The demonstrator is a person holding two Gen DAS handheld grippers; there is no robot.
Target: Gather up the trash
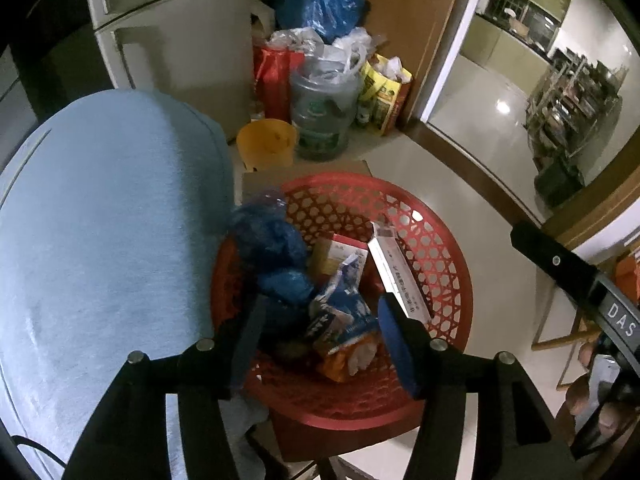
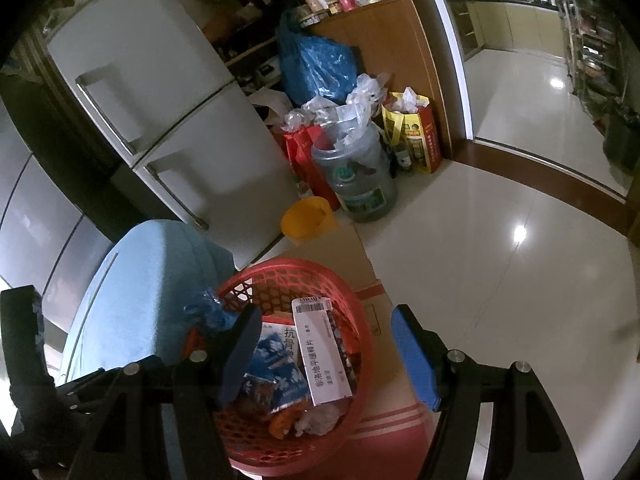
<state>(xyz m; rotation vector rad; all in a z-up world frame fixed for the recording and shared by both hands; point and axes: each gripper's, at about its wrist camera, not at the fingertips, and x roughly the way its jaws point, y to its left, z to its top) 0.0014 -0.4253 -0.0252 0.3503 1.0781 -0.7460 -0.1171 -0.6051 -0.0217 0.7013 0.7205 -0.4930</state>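
A red mesh basket [image 1: 436, 256] [image 2: 352, 400] stands on a cardboard box [image 2: 384, 404] and holds trash: a crumpled blue plastic bag [image 1: 272, 248] [image 2: 208, 312], a white medicine box [image 1: 400, 276] [image 2: 324, 356], a blue and orange packet [image 1: 344, 328] [image 2: 280, 372] and a yellow box [image 1: 336, 256]. My left gripper [image 1: 320, 344] is open and empty, right above the basket. My right gripper [image 2: 324, 360] is open and empty over the basket's right side. The right gripper also shows at the right edge of the left wrist view [image 1: 560, 264].
A light blue cushioned seat [image 1: 108, 240] [image 2: 148, 296] touches the basket's left side. Behind stand a white fridge [image 2: 160, 120], a yellow bucket [image 2: 306, 220], a large water jug [image 2: 356, 176], red and yellow bags [image 2: 412, 136] and a blue bag [image 2: 316, 68]. Shiny tile floor [image 2: 500, 260] lies to the right.
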